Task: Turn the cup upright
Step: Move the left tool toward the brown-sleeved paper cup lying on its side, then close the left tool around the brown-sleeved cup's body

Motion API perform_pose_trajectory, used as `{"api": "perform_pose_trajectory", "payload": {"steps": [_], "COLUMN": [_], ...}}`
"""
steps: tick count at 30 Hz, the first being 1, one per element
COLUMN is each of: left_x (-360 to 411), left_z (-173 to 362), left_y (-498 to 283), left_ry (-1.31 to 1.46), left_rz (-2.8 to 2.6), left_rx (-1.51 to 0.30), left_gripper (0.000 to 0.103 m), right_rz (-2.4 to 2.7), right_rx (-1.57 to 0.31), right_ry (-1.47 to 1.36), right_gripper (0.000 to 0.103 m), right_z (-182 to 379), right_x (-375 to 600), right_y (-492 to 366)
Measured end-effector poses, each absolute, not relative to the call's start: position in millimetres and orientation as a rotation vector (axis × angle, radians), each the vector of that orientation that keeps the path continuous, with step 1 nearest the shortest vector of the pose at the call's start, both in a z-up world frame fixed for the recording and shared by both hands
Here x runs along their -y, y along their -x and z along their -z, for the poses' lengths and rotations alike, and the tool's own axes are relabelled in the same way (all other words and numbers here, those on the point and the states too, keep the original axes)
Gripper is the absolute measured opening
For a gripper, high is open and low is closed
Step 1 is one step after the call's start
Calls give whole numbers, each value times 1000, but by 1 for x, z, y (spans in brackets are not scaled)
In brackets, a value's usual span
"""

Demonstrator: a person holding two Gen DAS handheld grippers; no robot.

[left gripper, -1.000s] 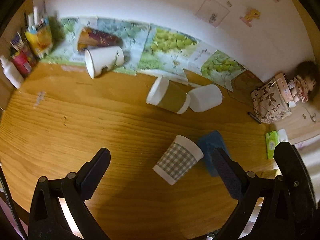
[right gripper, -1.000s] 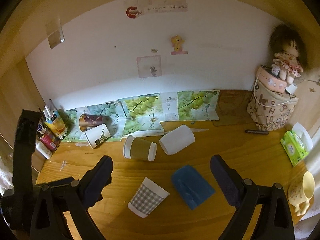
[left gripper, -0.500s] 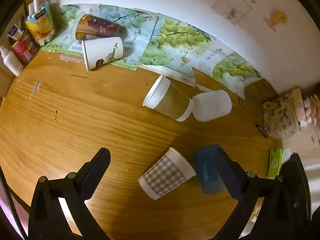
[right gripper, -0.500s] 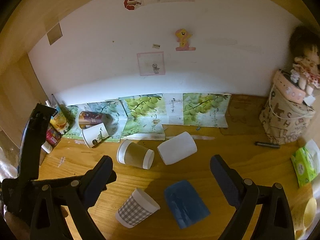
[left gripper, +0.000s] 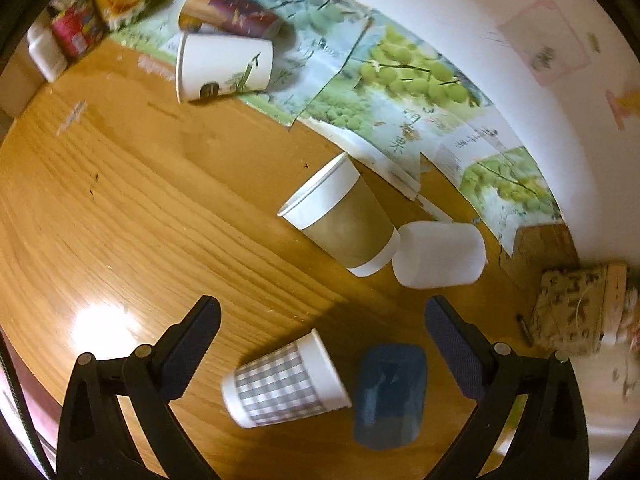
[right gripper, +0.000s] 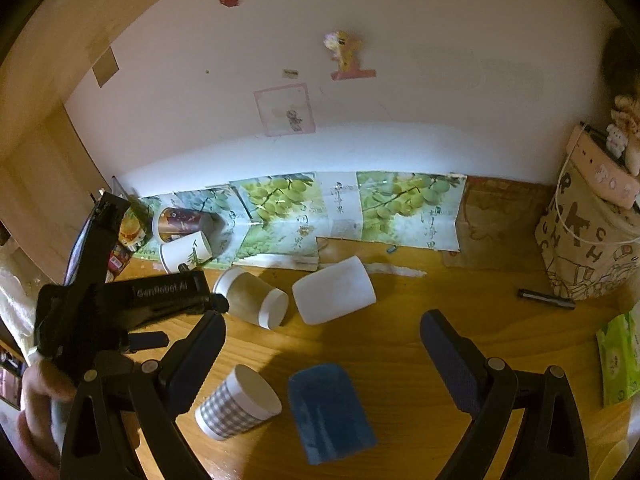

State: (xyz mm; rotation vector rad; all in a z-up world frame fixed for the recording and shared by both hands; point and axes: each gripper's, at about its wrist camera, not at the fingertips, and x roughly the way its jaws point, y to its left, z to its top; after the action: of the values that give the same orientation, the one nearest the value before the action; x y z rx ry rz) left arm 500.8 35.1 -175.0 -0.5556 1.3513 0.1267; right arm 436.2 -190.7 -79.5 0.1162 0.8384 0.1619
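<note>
Several cups lie on their sides on the wooden table [left gripper: 120, 208]. A grey checked paper cup [left gripper: 282, 380] [right gripper: 236, 402] lies nearest, beside a blue cup [left gripper: 390, 394] [right gripper: 330, 412]. A brown-sleeved cup [left gripper: 340, 216] [right gripper: 252, 296] and a white cup [left gripper: 438, 254] [right gripper: 334, 290] lie further back. My left gripper [left gripper: 320, 340] is open and empty above the checked cup. My right gripper [right gripper: 320, 352] is open and empty above the blue cup. The left gripper's body [right gripper: 120, 300] shows at the left of the right wrist view.
A white printed cup [left gripper: 224, 66] and a dark red cup [left gripper: 228, 12] lie at the back left on grape posters [left gripper: 400, 92]. Bottles and packets [left gripper: 72, 28] stand far left. A patterned bag [right gripper: 588, 248], a pen [right gripper: 546, 298] and a green tissue pack [right gripper: 618, 360] are on the right.
My left gripper has moved forward and to the right, over the checked cup, and comes into the right wrist view. My right gripper has shifted forward a little. No cup has moved.
</note>
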Motion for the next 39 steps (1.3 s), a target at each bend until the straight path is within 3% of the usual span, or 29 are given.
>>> {"api": "perform_pose_trajectory", "payload": {"steps": [23, 32, 35, 39], "left_x": [-48, -50, -49, -44], "left_z": [232, 244, 245, 246], "left_y": [-533, -546, -550, -555], "left_ry": [759, 824, 852, 857], "left_rz": [-220, -195, -186, -188], "left_rx": [-1325, -1355, -1354, -1350], "left_gripper": [101, 88, 73, 71], "right_rz": [-238, -265, -276, -296], "right_rx": [-1049, -1069, -1062, -1053], "right_ry": [-177, -136, -109, -83], "right_gripper": [98, 98, 98, 98], "right_z": [127, 134, 134, 133], "right_x": [227, 221, 217, 212], "right_y": [-472, -482, -483, -484]}}
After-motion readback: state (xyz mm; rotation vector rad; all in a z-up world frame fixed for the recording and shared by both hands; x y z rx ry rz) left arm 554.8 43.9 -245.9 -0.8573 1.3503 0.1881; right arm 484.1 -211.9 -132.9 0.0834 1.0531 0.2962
